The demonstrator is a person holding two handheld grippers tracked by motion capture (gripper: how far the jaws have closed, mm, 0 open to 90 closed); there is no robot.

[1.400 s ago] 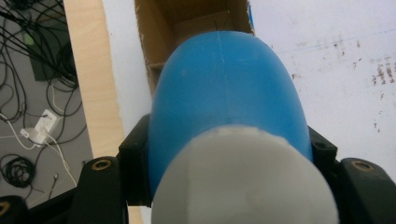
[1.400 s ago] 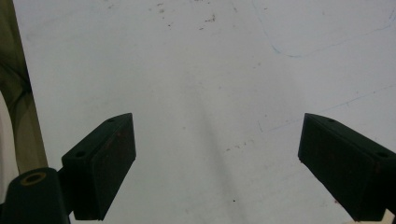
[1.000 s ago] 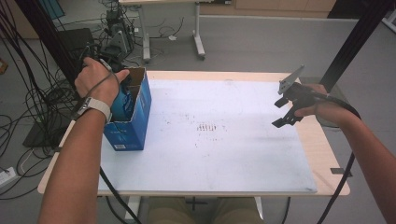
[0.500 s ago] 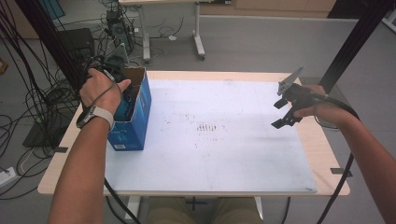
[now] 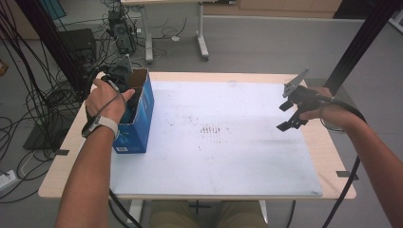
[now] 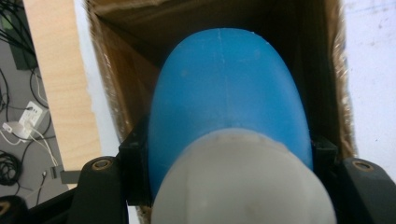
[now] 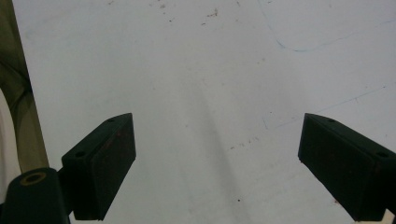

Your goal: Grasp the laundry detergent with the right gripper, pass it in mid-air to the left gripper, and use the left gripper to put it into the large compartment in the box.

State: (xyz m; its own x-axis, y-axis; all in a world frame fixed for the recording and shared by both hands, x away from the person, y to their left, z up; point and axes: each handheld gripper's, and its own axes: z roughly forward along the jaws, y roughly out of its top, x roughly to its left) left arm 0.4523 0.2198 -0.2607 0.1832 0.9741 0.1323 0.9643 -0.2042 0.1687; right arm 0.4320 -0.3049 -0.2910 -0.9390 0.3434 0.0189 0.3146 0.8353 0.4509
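Blue bottle clamped, inside cardboard box

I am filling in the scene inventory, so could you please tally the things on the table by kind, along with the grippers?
Blue cardboard box, open at the top: 1
Blue object with a whitish end, held inside the box: 1
White mat on the table: 1
Grippers: 2, the left gripper shut on the object, the right gripper open
Total: 5
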